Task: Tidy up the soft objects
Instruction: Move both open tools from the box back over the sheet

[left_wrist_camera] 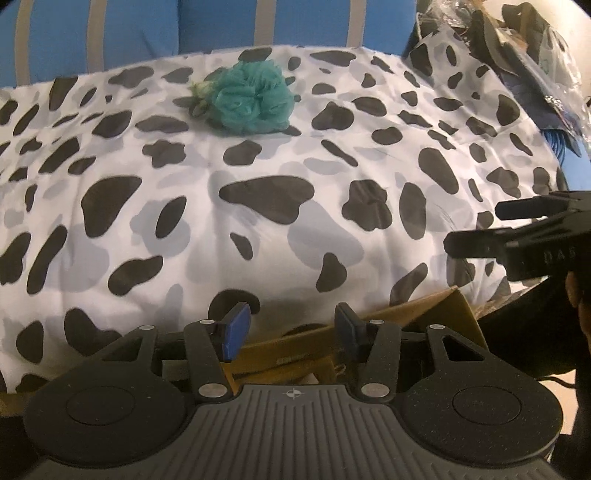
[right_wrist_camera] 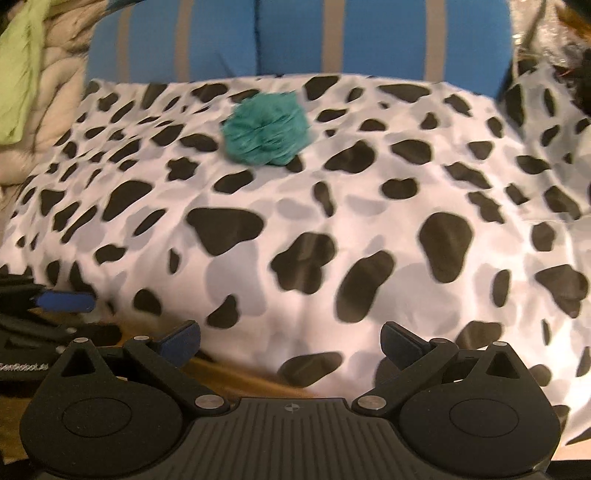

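A teal mesh bath pouf lies near the far edge of a big cow-print pillow. My left gripper hovers over the pillow's near edge, its blue pads apart with nothing pressed between them. My right gripper stands wide open over the same near edge, holding nothing. In the left wrist view the right gripper's black fingers reach in from the right. In the right wrist view the left gripper's blue pad shows at the left edge. The pouf is well beyond both grippers.
Behind the pillow stands a blue cushion with grey stripes. A brown cardboard box sits under the pillow's near edge. Plastic bags and dark clutter pile at the far right. A beige knit blanket and green cloth lie at the far left.
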Demonstrator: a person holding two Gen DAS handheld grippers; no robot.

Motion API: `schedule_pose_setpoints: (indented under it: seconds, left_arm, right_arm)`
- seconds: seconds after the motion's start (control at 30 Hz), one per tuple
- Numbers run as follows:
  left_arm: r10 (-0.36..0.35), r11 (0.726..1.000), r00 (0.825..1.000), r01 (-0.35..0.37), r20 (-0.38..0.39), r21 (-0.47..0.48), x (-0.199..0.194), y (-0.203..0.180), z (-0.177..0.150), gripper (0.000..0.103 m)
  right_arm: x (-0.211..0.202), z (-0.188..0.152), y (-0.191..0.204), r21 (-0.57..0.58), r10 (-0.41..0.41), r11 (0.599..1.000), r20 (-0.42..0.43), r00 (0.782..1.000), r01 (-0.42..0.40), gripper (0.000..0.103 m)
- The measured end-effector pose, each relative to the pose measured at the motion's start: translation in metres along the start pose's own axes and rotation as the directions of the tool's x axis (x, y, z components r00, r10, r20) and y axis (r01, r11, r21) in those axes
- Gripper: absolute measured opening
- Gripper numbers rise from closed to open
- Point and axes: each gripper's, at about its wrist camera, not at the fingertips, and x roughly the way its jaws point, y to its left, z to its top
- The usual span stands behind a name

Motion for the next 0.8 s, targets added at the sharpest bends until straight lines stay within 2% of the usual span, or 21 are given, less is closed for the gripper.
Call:
schedule_pose_setpoints:
  seconds: [0.4, 0.8]
  left_arm:
    - [0.014, 0.999, 0.998, -0.017, 0.057, 0.037, 0.013, 0.012, 0.022, 0.049]
    - [0.027, 0.998, 0.995, -0.031, 0.100, 0.047, 0.031, 0.027, 0.051, 0.050]
  right_arm:
    - [0.004, 0.023, -0.016, 0.012, -0.077, 0.997, 0.113, 0.991, 0.076, 0.103]
    - [0.023, 0.049, -0.013, -0.062, -0.096, 0.992, 0.220, 0.971, 0.112, 0.103]
